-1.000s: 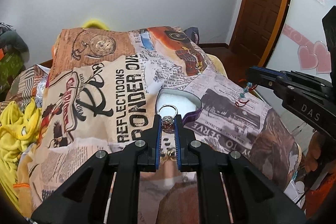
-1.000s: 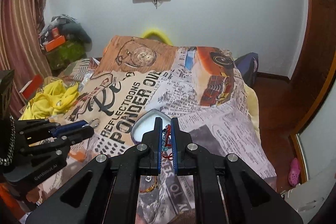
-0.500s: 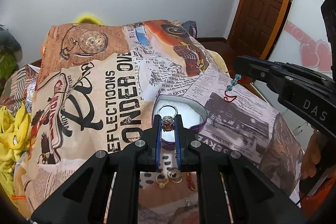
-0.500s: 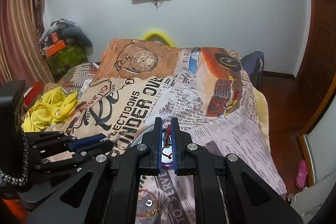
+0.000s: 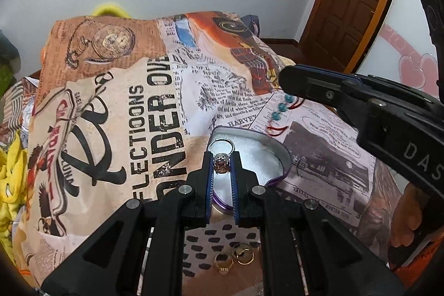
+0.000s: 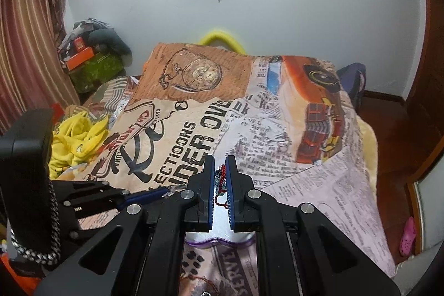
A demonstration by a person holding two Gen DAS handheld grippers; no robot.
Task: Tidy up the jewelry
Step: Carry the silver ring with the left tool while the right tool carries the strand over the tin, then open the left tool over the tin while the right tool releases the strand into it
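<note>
- Left gripper (image 5: 222, 167): fingers clamped on a silver ring (image 5: 222, 157), pinkish stone between the pads, band sticking out past the tips.
- Ring hangs directly over the heart-shaped tin (image 5: 273, 149), which lies just ahead of and below the left fingertips; white lining, nothing visible inside yet.
- Right gripper (image 6: 220, 179): fingers closed on a red-cord bracelet with teal beads (image 5: 280, 108); the beads dangle below the tips, just beyond the tin's far rim in the left view.
- In the right view the tin (image 6: 219, 239) sits under the fingers, mostly hidden by them.
- Progress, my read: early. Two pieces in hand, none deposited.
- Left to do: two gold rings (image 5: 234, 258) lie on the bedspread (image 5: 111, 129) behind the left fingertips, between the gripper's arms; a reddish cord piece (image 6: 205, 282) also lies near the right gripper's base.
- Next likely: release ring into tin.
</note>
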